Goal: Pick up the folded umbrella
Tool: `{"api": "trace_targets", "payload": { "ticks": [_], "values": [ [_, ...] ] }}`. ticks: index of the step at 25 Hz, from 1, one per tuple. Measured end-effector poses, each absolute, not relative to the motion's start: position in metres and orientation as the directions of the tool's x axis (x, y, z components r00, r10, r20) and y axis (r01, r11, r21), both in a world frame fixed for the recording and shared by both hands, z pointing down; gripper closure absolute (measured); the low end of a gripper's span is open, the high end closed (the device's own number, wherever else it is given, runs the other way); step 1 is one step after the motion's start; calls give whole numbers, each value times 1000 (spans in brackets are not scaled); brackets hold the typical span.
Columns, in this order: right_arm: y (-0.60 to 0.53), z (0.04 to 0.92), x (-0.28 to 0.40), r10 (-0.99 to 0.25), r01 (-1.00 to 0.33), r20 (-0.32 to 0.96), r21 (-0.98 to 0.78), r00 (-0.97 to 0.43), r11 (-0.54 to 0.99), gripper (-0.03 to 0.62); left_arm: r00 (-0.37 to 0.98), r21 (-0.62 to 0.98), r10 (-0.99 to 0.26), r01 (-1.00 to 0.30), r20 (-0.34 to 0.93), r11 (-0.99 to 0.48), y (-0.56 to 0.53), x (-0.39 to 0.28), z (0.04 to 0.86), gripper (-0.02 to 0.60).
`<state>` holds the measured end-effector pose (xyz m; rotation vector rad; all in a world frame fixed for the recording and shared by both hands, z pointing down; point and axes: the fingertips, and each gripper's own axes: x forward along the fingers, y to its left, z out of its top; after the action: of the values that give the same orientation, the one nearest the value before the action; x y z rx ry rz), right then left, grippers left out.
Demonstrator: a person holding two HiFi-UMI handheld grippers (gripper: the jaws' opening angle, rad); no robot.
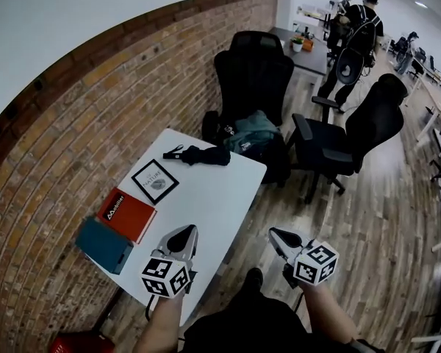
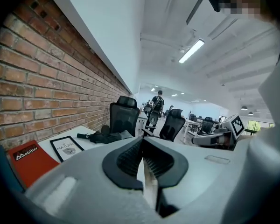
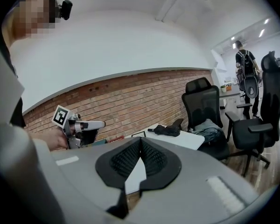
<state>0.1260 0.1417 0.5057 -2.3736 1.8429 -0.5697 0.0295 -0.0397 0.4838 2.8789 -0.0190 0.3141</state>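
The folded black umbrella lies at the far end of the white table, its strap end pointing left. It also shows small and distant in the left gripper view and the right gripper view. My left gripper hovers over the table's near end, jaws shut with nothing between them. My right gripper hangs off the table's right edge over the floor, shut and empty too. Both stand well short of the umbrella.
On the table lie a framed picture, a red book and a teal book. A brick wall runs along the left. Black office chairs stand beyond, one bearing a grey-green bag. A person stands far back.
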Motion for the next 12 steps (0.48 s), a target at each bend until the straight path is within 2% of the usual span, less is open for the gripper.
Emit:
{"api": "trace_targets", "payload": {
  "ticks": [6, 12],
  "values": [
    [104, 503, 212, -963, -941, 256, -299, 80, -158, 592, 964, 236, -60, -124, 259, -964, -61, 111, 483, 574],
    [97, 529, 257, -952, -933, 305, -339, 11, -119, 592, 949, 239, -76, -154, 307, -959, -58, 160, 495, 574]
  ]
}}
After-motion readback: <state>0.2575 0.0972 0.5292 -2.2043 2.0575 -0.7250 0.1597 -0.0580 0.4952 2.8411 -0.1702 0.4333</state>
